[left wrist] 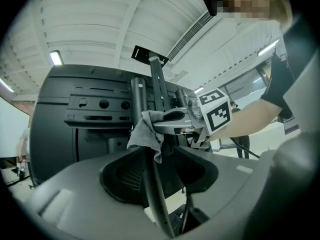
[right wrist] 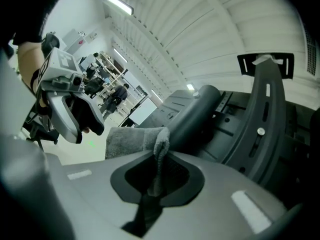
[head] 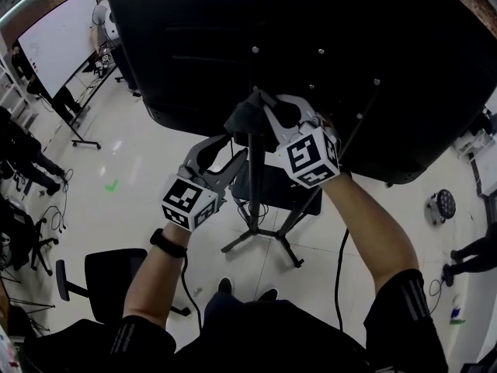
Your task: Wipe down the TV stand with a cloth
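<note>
I am behind a black TV (head: 311,22) on a dark tripod stand with a pole (head: 254,185). My right gripper (head: 260,109) is shut on a dark grey cloth (head: 245,118) and presses it against the top of the pole under the TV. The right gripper view shows the cloth (right wrist: 132,141) pinched between the jaws (right wrist: 157,156). My left gripper (head: 238,148) sits just below, open, its jaws on either side of the pole (left wrist: 159,199). In the left gripper view the cloth (left wrist: 145,131) hangs from the right gripper (left wrist: 167,118) against the mount bracket (left wrist: 100,104).
The stand's legs (head: 272,238) spread over a pale floor. A black office chair (head: 109,274) stands to the lower left and a whiteboard (head: 58,37) on a wheeled frame to the far left. A cable (head: 339,274) hangs by my right arm. People stand at both edges.
</note>
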Demonstrator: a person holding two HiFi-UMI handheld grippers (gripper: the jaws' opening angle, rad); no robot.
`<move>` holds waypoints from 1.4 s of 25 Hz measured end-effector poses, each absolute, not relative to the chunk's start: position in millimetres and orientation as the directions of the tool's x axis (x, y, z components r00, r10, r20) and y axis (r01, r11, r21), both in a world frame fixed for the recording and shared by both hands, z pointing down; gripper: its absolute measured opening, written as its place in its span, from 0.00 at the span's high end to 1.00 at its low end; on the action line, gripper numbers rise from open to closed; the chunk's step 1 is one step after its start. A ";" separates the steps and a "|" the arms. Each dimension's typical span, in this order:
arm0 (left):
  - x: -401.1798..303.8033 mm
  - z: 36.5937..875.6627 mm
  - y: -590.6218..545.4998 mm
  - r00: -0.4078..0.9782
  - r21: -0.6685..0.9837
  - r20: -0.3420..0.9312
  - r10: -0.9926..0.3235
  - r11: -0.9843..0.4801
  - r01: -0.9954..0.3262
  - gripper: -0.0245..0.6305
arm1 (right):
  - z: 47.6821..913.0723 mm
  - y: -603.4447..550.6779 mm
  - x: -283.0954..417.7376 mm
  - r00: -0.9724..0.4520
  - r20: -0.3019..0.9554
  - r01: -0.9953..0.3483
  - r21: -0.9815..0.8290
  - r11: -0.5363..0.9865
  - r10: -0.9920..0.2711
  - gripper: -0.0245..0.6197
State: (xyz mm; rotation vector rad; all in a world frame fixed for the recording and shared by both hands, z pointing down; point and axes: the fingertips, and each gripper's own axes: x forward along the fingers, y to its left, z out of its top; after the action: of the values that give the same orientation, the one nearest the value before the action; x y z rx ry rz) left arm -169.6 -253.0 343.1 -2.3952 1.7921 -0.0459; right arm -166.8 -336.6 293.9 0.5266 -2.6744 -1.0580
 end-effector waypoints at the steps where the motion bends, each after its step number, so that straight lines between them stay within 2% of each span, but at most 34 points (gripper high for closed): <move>1: -171.5 346.8 -253.5 0.286 -0.135 -0.066 -0.956 -0.276 -0.952 0.66 | 297.7 -336.5 -167.1 -0.911 0.072 -0.249 0.689 0.681 -0.406 0.93; 15: -178.4 408.5 -260.8 0.431 -0.065 0.013 -0.902 -0.431 -0.900 0.66 | 395.2 -332.7 -172.9 -0.849 0.186 -0.287 0.624 0.727 -0.495 0.93; 23: -182.3 479.1 -272.2 0.480 0.017 0.093 -0.872 -0.481 -0.877 0.66 | 482.3 -335.8 -167.8 -0.797 0.296 -0.283 0.586 0.759 -0.526 0.93; 27: -178.3 513.5 -277.9 0.501 0.025 0.136 -0.855 -0.502 -0.864 0.66 | 516.0 -340.2 -164.5 -0.786 0.304 -0.302 0.572 0.763 -0.539 0.93; 35: -169.6 595.5 -278.7 0.523 0.091 0.216 -0.824 -0.517 -0.851 0.66 | 613.4 -331.2 -161.5 -0.756 0.398 -0.305 0.487 0.818 -0.519 0.93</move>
State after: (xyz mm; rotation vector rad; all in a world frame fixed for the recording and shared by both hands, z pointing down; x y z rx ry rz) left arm -169.6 -278.7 595.5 -2.9006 1.6134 -0.2426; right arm -161.5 -331.2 613.4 0.6071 -2.4709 -0.5412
